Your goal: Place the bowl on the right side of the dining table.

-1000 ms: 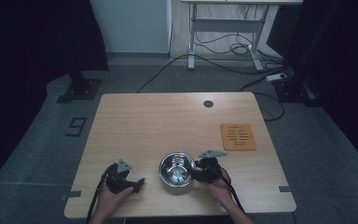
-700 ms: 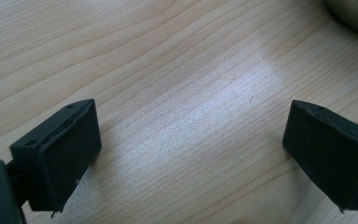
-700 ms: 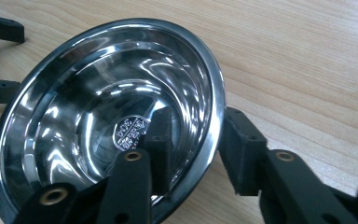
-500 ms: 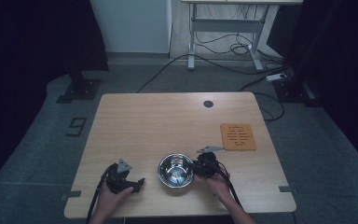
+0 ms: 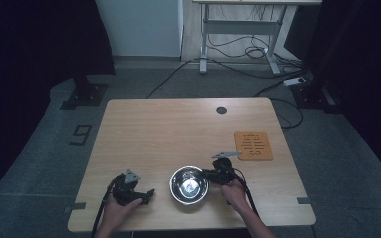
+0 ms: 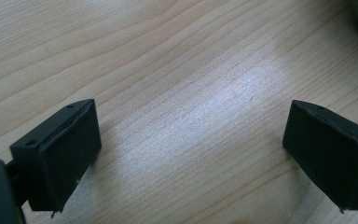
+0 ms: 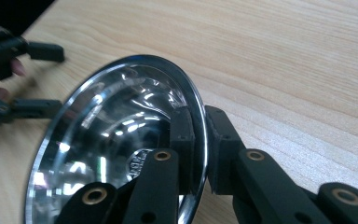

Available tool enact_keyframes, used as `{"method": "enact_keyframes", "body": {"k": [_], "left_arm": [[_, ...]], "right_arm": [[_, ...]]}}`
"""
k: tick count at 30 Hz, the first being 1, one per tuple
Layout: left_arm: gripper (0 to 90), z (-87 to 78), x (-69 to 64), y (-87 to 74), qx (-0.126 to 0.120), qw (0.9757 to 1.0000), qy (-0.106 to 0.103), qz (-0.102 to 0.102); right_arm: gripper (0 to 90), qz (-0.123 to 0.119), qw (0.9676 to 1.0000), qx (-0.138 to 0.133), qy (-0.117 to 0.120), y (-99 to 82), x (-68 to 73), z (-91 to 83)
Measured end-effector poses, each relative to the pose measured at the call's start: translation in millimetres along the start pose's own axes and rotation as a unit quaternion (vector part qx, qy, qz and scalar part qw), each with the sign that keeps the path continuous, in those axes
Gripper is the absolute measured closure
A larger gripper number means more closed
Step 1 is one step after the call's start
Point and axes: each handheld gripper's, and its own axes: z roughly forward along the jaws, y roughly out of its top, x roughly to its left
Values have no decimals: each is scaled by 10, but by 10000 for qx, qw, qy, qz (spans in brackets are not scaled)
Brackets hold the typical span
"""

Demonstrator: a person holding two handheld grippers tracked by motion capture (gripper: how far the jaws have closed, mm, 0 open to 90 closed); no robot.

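While clamped on the bowl rim, right gripper angled inward — left gripper low over table, jaws spread.

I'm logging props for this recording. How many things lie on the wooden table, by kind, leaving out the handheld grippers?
Shiny round steel bowl: 1, its rim clamped by the right gripper
Flat square orange mat with dark markings: 1
Total: 2

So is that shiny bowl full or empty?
Empty: the metal bowl shows only bare reflective steel inside, while the right gripper pinches its rim.
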Motion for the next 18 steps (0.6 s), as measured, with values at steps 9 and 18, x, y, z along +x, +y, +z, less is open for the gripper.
{"method": "enact_keyframes", "body": {"k": [9,18], "left_arm": [[37,1,-1,0,-5,10000,-2,-6],[37,0,0,0,-3,10000,-1,-4]], "right_arm": [[842,282,9990,-314,175,9,-98,-146],[842,317,9984,-450,141,11,-138,-233]]}}
